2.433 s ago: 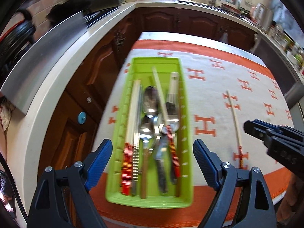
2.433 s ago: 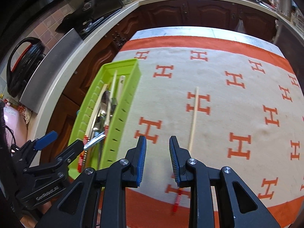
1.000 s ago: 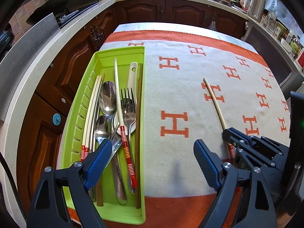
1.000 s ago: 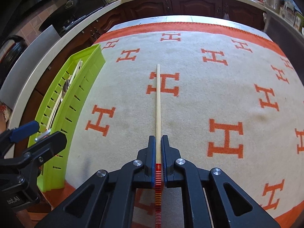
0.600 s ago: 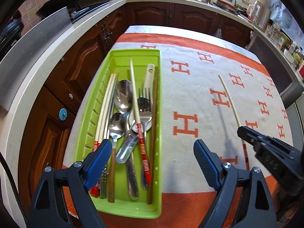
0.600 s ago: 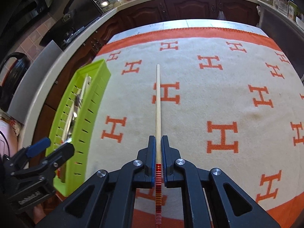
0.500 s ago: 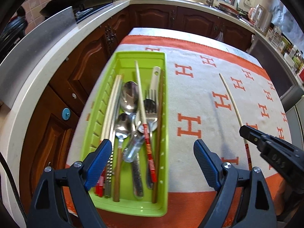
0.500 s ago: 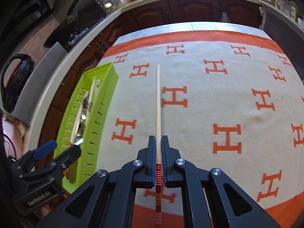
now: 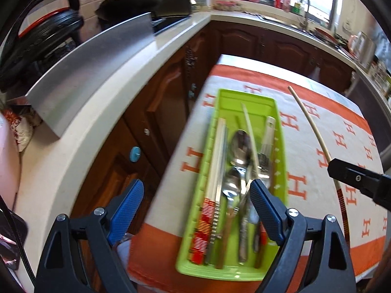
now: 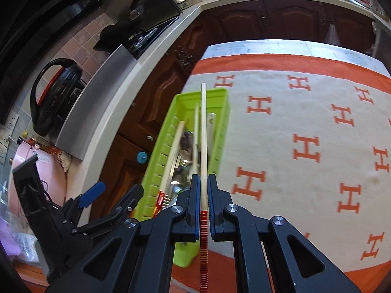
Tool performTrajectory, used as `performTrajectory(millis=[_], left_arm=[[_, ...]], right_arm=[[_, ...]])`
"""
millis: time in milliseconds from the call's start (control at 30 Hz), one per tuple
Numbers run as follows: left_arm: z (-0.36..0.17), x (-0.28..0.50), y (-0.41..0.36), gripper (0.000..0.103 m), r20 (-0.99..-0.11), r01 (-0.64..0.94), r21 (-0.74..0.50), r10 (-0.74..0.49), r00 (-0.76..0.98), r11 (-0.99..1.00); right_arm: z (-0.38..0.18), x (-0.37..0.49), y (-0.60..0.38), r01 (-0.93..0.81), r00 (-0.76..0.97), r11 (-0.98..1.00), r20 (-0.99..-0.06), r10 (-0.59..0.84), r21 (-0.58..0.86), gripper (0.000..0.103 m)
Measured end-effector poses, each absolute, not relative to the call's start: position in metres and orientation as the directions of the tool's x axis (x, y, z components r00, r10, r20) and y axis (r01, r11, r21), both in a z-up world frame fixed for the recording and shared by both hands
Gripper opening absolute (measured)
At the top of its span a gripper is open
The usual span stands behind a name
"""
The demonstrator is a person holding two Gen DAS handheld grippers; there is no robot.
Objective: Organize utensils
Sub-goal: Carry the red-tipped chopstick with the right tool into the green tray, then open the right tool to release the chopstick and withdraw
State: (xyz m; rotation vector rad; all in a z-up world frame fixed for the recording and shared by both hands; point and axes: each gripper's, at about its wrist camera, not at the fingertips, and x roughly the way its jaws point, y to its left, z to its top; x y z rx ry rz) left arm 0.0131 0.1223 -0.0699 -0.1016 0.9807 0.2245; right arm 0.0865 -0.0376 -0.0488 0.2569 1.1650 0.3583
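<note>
A pale chopstick [image 10: 203,127] with a red-striped end is pinched in my shut right gripper [image 10: 203,188] and hangs in the air, lengthwise over the green tray [image 10: 221,131]. In the left wrist view the same chopstick [image 9: 310,122] slants up from the right gripper [image 9: 333,168], to the right of the green tray [image 9: 246,95]. The tray holds spoons [image 9: 240,144], a fork and more striped chopsticks [image 9: 217,158]. My left gripper [image 9: 196,195] is open and holds nothing; its right finger is over the tray's near half, its left finger beyond the table edge. It also shows in the right wrist view as the left gripper [image 10: 112,194].
An orange-and-white cloth [image 10: 305,146] with H marks covers the table. Left of the table runs a pale countertop [image 9: 80,141] with a steel panel [image 9: 92,73] and a black appliance [image 10: 56,92], above dark wooden cabinets [image 9: 158,112]. A pink object [image 10: 36,175] stands at far left.
The right gripper closed on the chopstick, lifted it off the cloth and carried it left over the tray. The left gripper stayed open and shifted left toward the table's edge.
</note>
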Motion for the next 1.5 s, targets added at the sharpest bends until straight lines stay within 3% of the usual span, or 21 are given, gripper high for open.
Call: performTrajectory(millis=[633,733,800,867,1500], left_arm=[[-0.089,0.020,0.162,0.090,-0.862,-0.305,0.037,0.184,0.472,0.952],[-0.089,0.020,0.162,0.090,-0.860,-0.305,0.040,0.188,0.474,0.951],[-0.089,0.019,0.162,0.090,-0.860,-0.304,0.039,0.187,0.476,0.952],[-0.089,0.019,0.161,0.090,-0.860,-0.303,0.040,0.187,0.475,0.952],[-0.084,0.016,0.127,0.091,-0.862,-0.231,0.066,0.172,0.476,0.971]], right_arm=[[-0.083,0.134,0.038,-0.096,0.236,0.912,-0.881,0.410,0.399,0.007],[-0.088,0.135,0.044,-0.093,0.213,0.909,-0.883,0.418,0.407,0.015],[-0.089,0.134,0.045,-0.089,0.213,0.908,-0.882,0.420,0.410,0.029],[-0.089,0.133,0.043,-0.085,0.223,0.911,-0.883,0.412,0.404,0.032],[-0.085,0.111,0.004,-0.111,0.262,0.934,-0.897,0.357,0.340,0.033]])
